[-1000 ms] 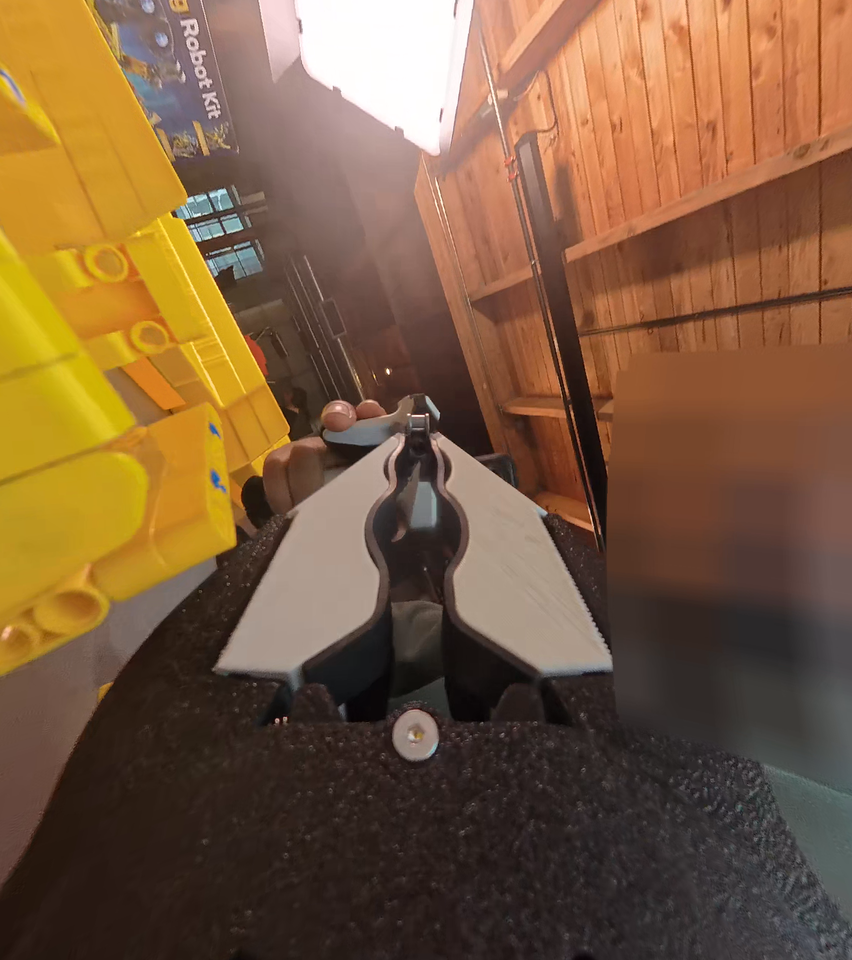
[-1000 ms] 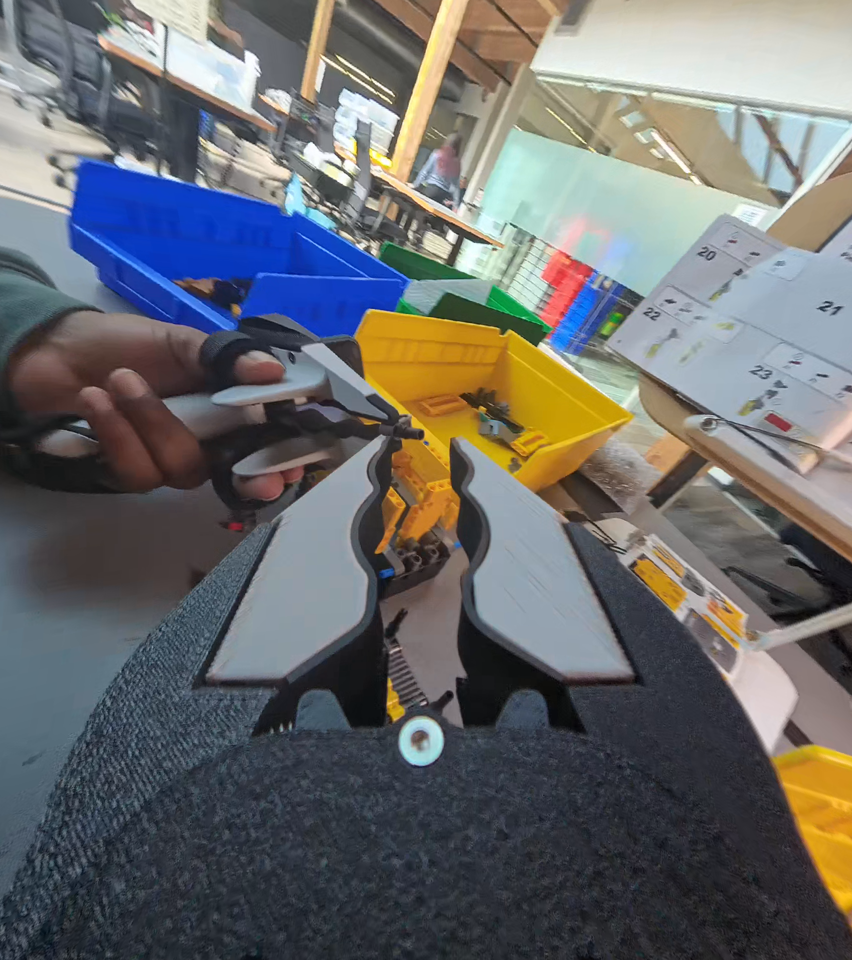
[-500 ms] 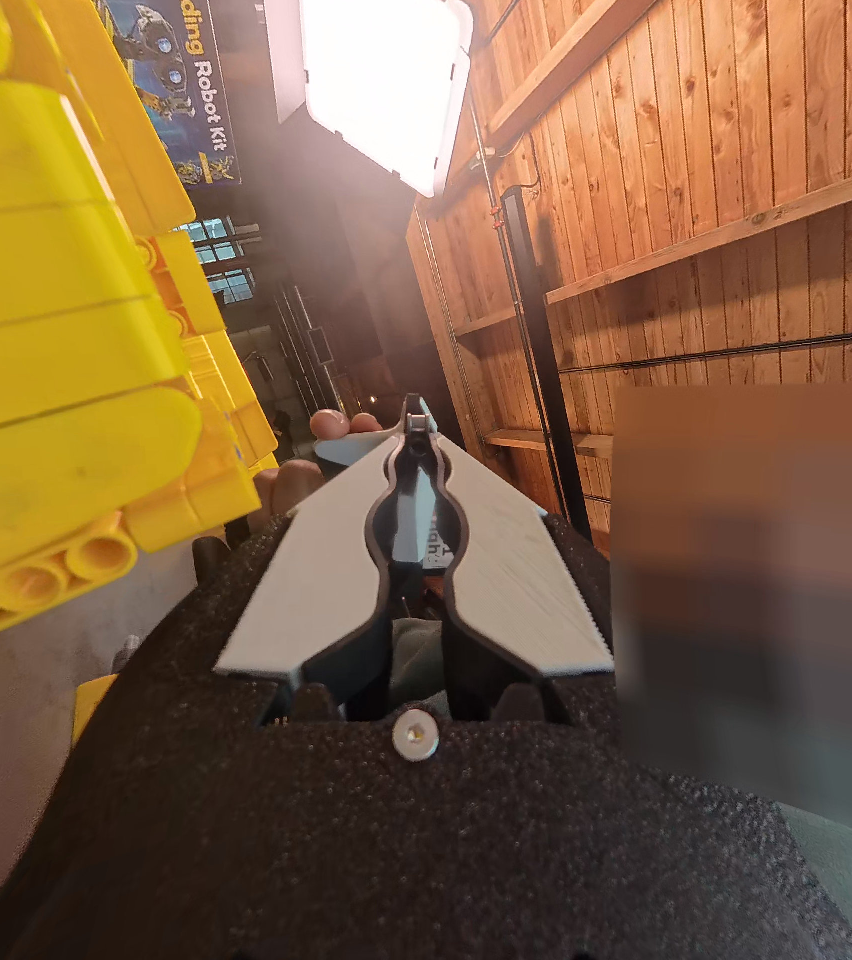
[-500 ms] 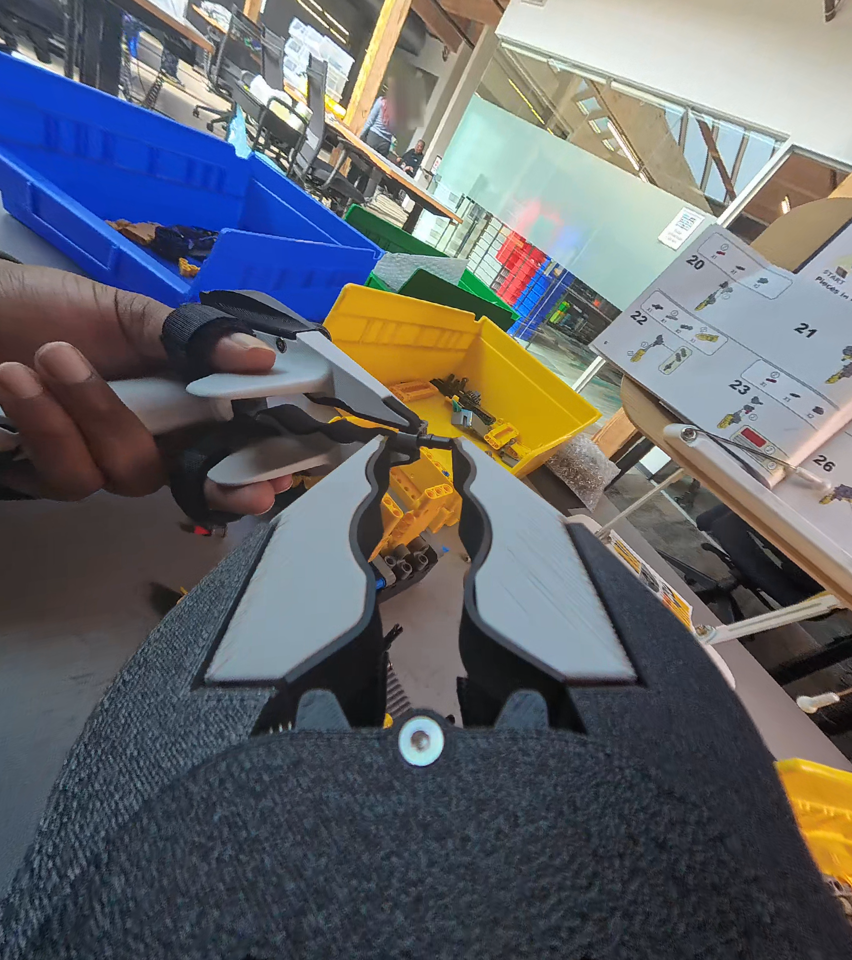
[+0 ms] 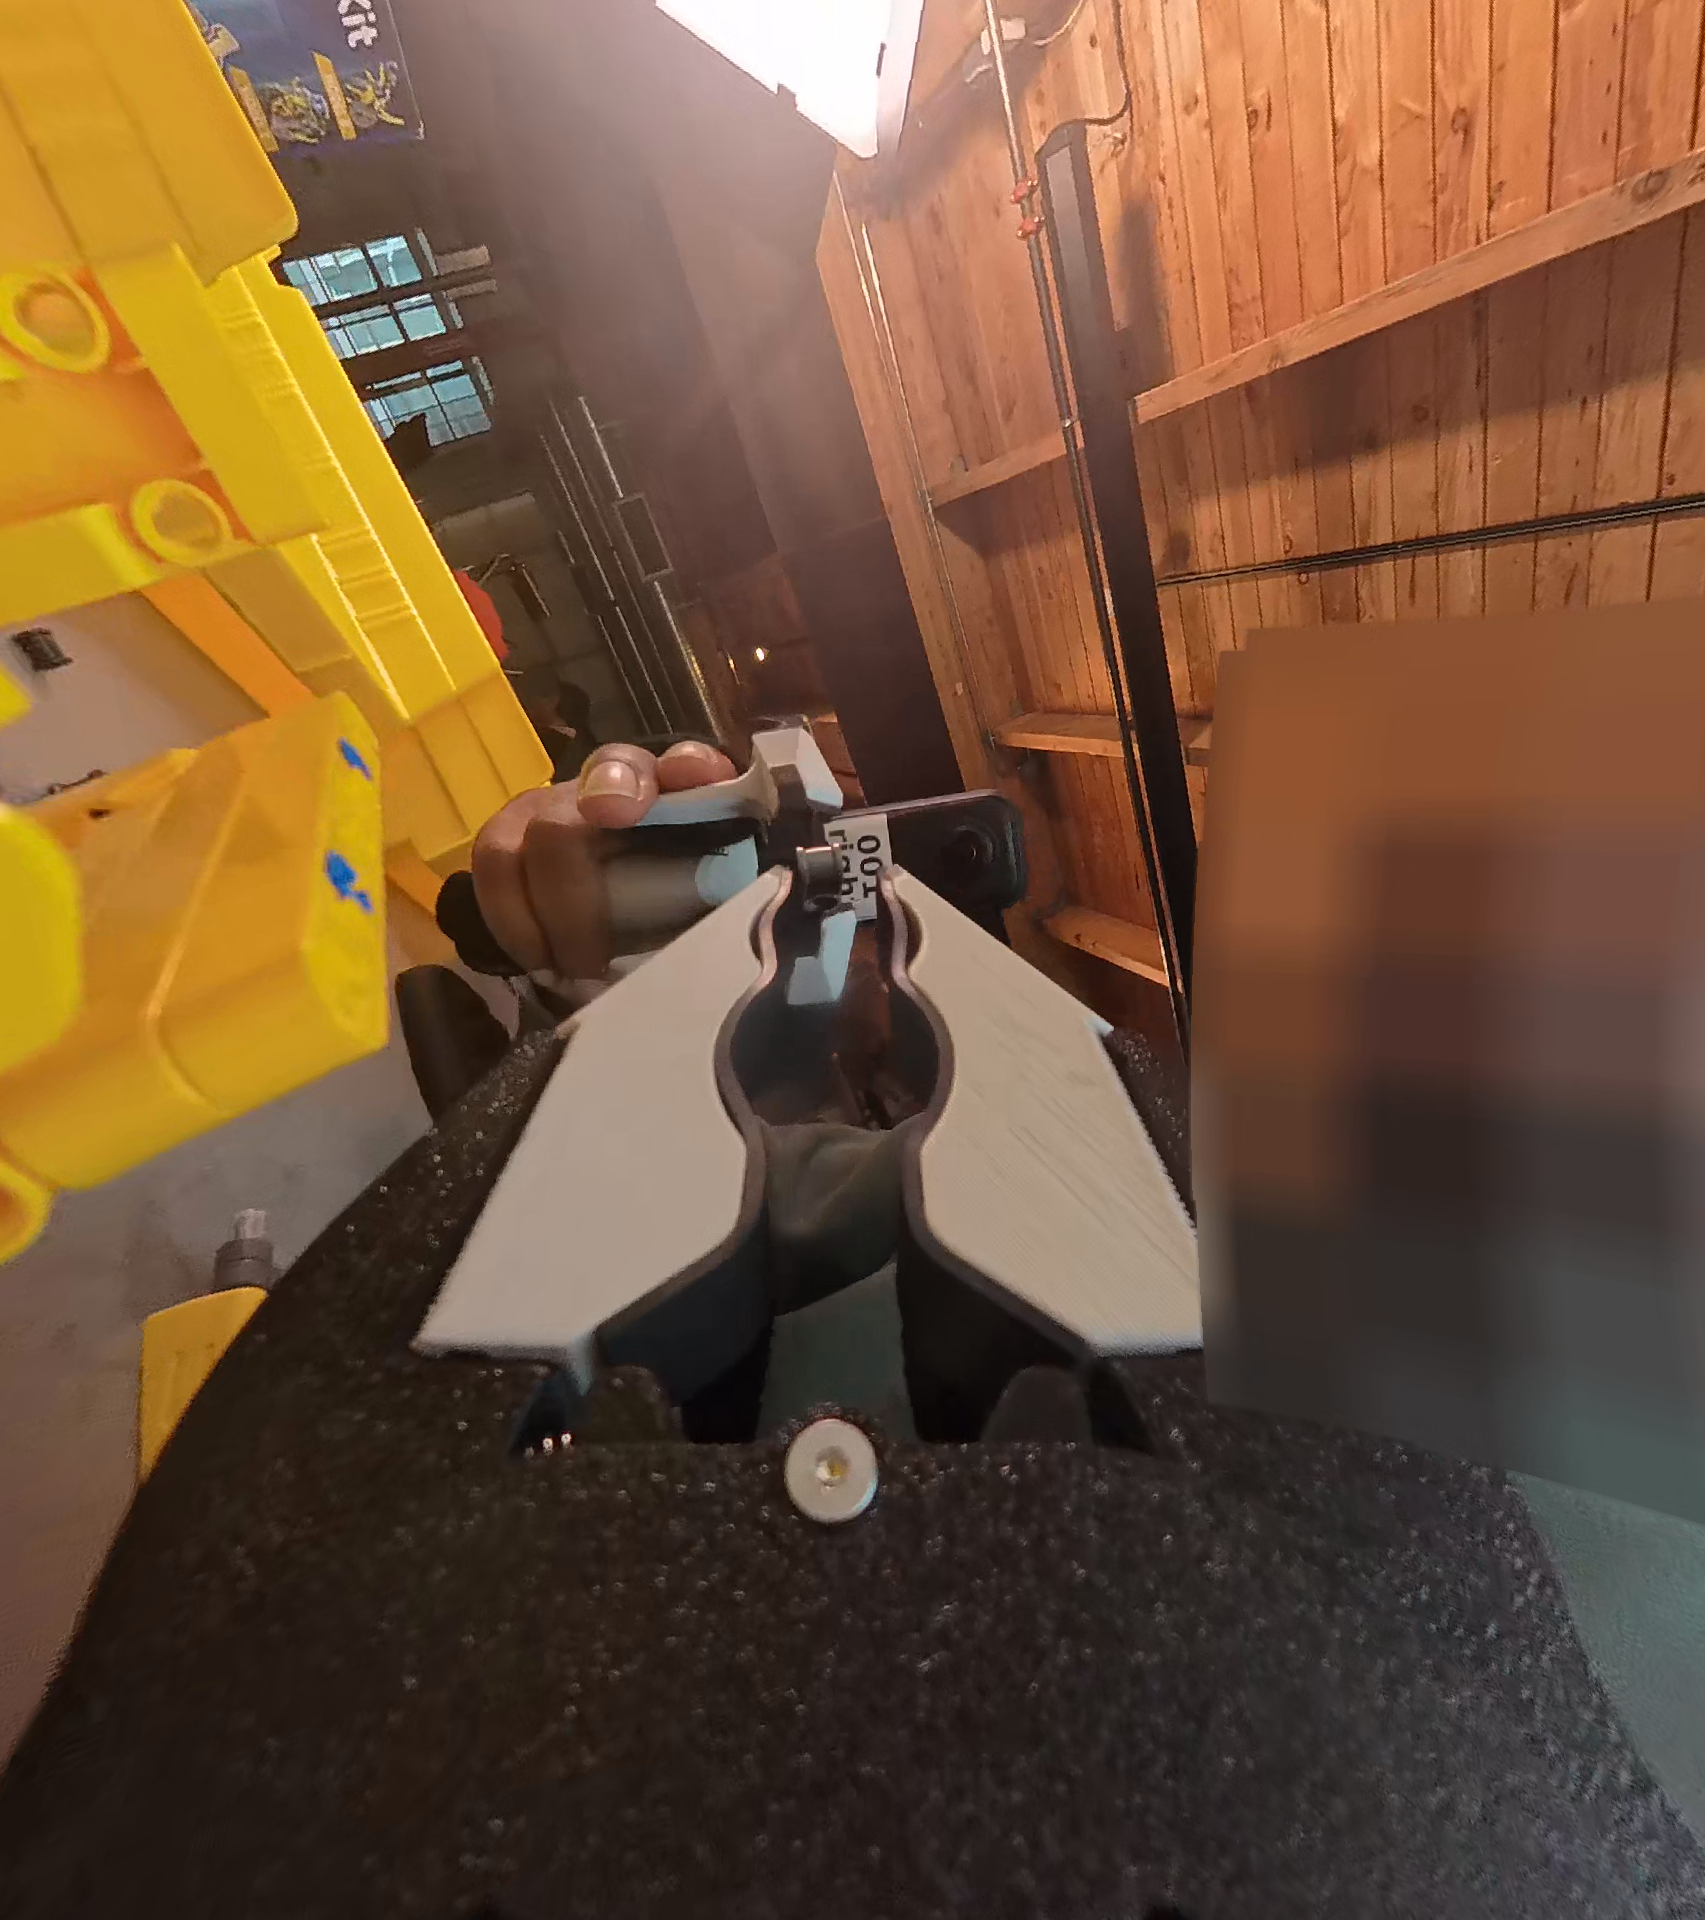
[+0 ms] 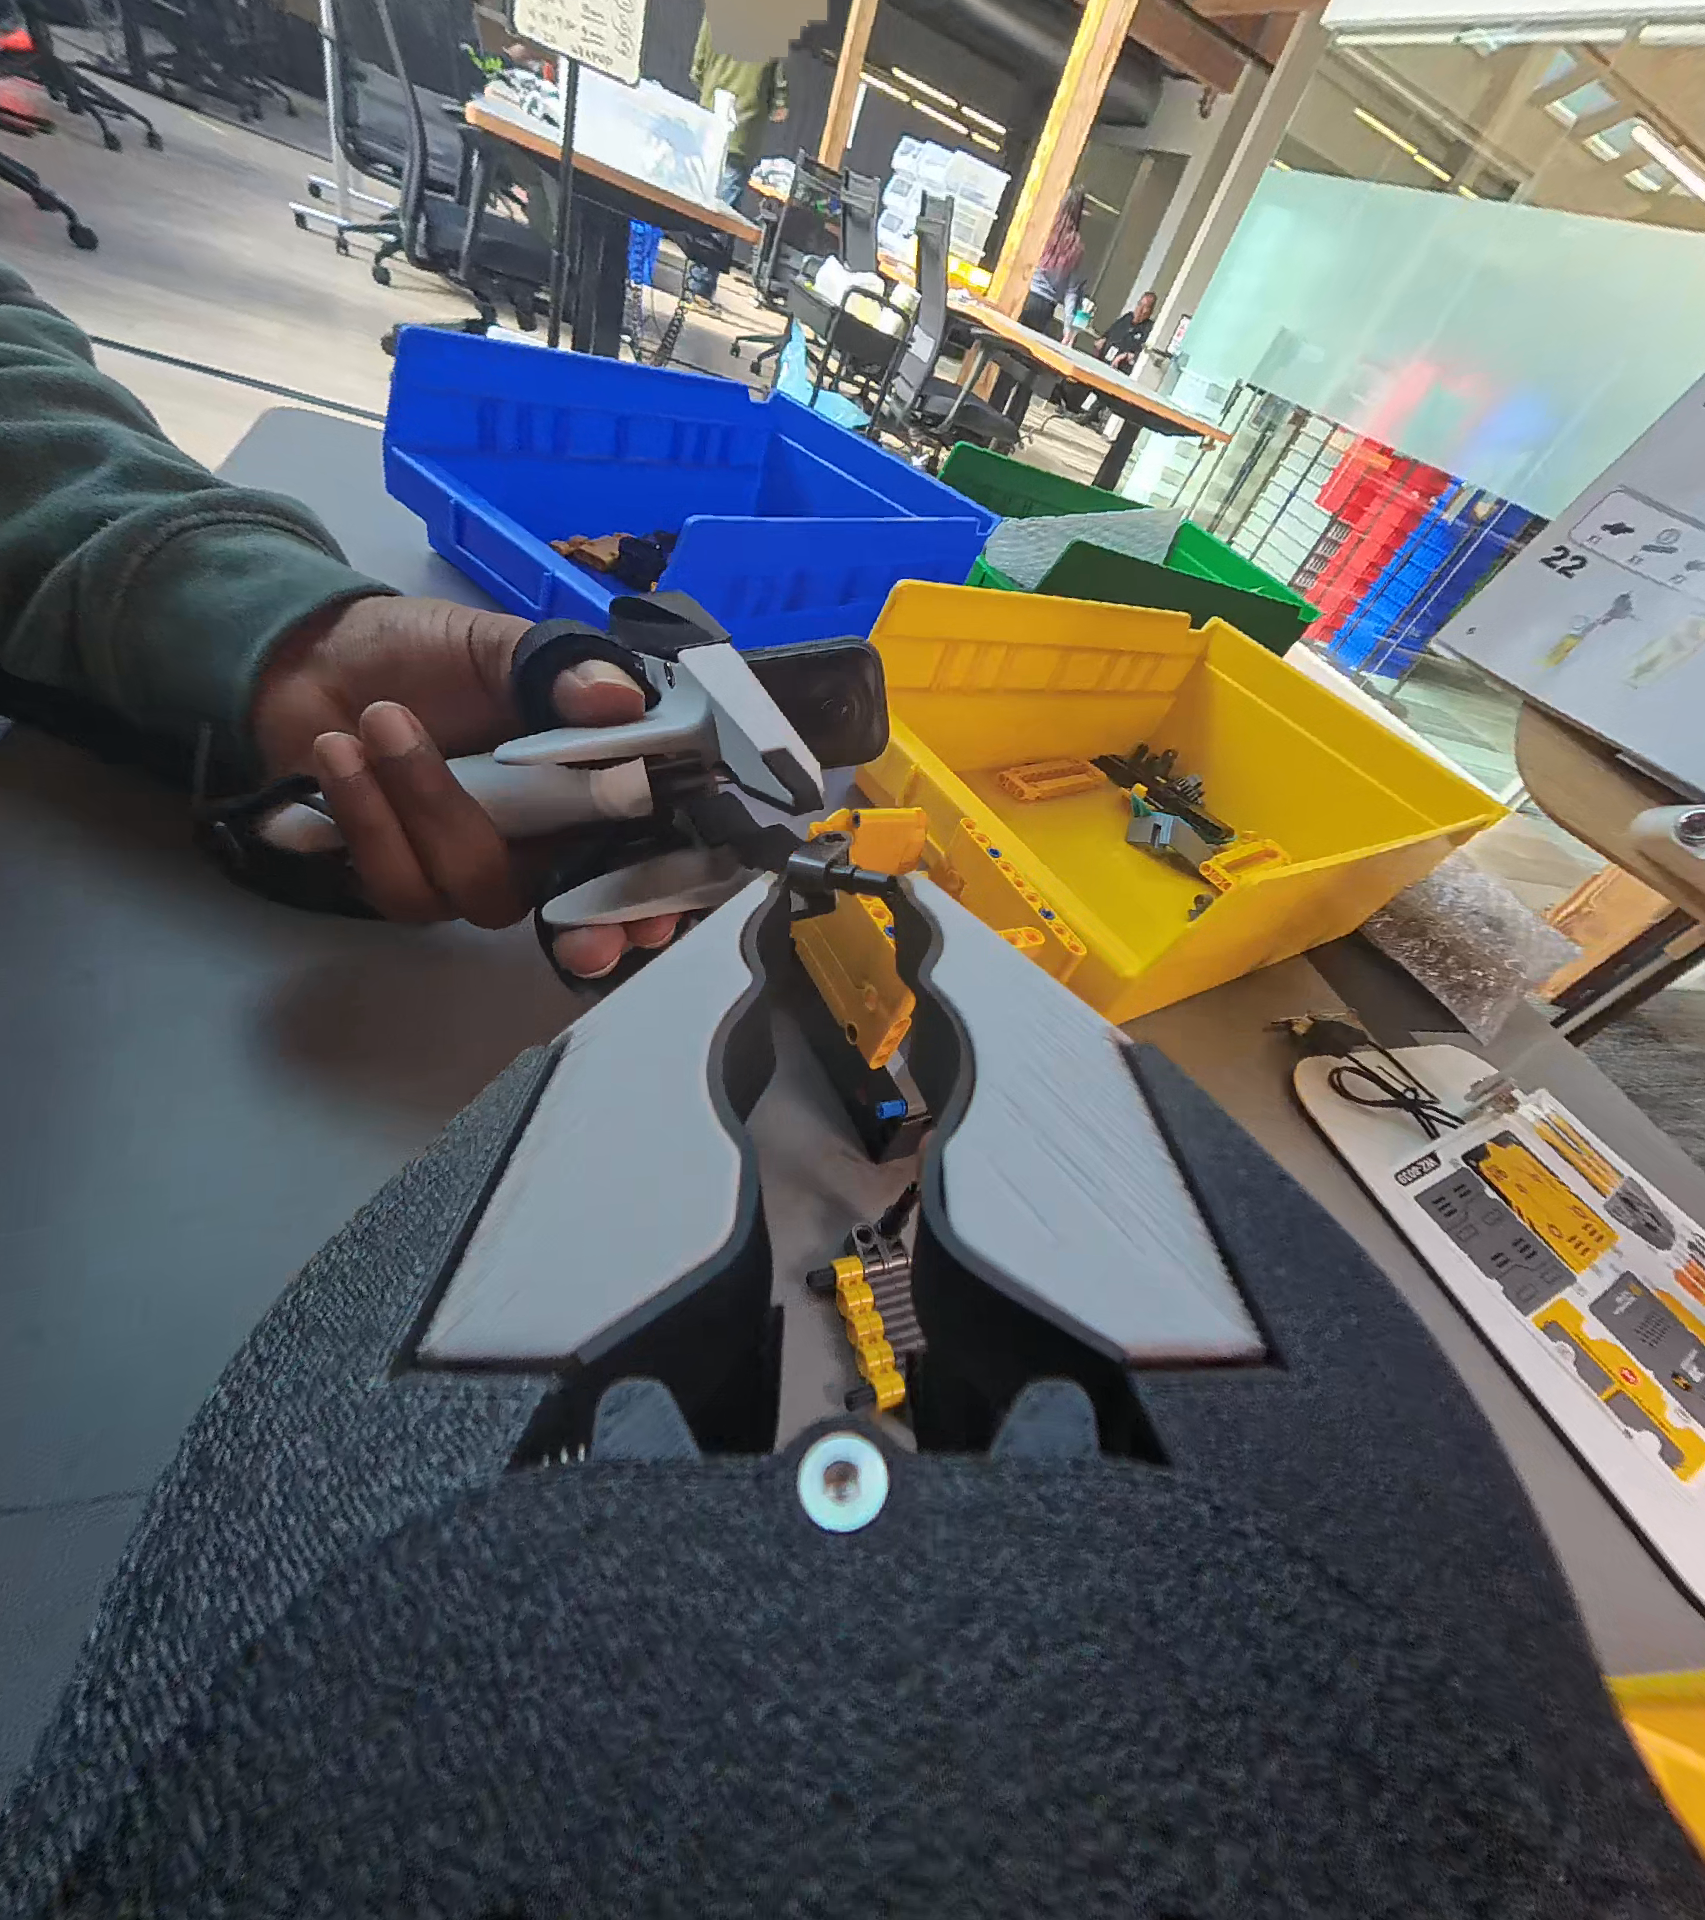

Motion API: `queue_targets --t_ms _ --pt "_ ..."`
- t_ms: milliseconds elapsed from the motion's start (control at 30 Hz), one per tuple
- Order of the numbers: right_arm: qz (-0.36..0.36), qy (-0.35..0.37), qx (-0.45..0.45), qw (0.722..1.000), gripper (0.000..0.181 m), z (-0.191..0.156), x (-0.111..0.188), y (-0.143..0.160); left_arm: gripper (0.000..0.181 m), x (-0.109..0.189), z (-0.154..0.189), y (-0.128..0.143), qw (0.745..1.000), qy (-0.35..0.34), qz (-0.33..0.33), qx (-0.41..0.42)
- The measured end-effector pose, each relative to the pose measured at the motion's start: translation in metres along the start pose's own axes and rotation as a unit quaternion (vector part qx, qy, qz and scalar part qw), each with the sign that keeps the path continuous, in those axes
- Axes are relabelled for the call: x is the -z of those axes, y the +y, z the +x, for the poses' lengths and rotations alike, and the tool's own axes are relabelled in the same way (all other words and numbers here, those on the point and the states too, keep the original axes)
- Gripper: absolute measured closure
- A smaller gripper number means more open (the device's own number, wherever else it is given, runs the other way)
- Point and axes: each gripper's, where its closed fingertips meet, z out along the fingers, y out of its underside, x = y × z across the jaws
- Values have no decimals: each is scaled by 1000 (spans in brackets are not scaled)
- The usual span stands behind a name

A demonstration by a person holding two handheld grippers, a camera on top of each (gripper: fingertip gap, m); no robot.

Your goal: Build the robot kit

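My left gripper [image 5: 835,883] is shut on a small dark connector piece [image 5: 812,868]. A hand holds the right gripper [image 5: 806,821] just beyond it, tip to tip. A yellow brick model [image 5: 152,883] looms close at the left. In the right wrist view my right gripper [image 6: 837,885] has a narrow gap between its jaws, and the small dark piece [image 6: 827,864] lies across its tips. The left gripper [image 6: 723,748], held by a hand in a green sleeve, reaches in from the left. The yellow brick model [image 6: 853,966] lies on the grey table behind the fingers.
A small yellow and grey assembly [image 6: 869,1320] lies on the table by the finger bases. A yellow bin [image 6: 1024,644] with loose parts, a blue bin [image 6: 619,447] and a green bin [image 6: 1191,592] stand behind. An instruction booklet [image 6: 1679,551] and a picture sheet [image 6: 1596,1278] are at the right. The tips of both grippers are at nearly the same place.
The right wrist view has dropped and pulled back, so the yellow model and more table now show between its fingers. The left gripper stays at its tips with the dark piece.
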Motion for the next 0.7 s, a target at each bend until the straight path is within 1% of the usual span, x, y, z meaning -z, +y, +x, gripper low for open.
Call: queue_targets --t_ms 33,100,133,200,467,633,700 --pt "-5 -9 2 1000 162 -2 1 2 169 0 -2 2 1000 -7 -8 -3" --pt "-14 -26 6 1000 162 -8 1 4 172 -1 -6 6 1000 -18 -20 -5" --pt "-17 -24 9 1000 162 -9 1 5 175 -1 -8 7 999 -24 -20 -7" --pt "-25 -15 20 999 162 -8 0 8 175 0 -11 6 999 -32 -16 -8" --pt "-45 87 60 993 161 6 -14 11 176 6 -15 -11 998 -44 49 -12" --pt "-51 110 88 989 161 8 -17 11 175 8 -16 -13 997 -46 62 -8" --pt "-53 108 88 989 161 7 -17 11 175 9 -16 -13 997 -42 61 3"
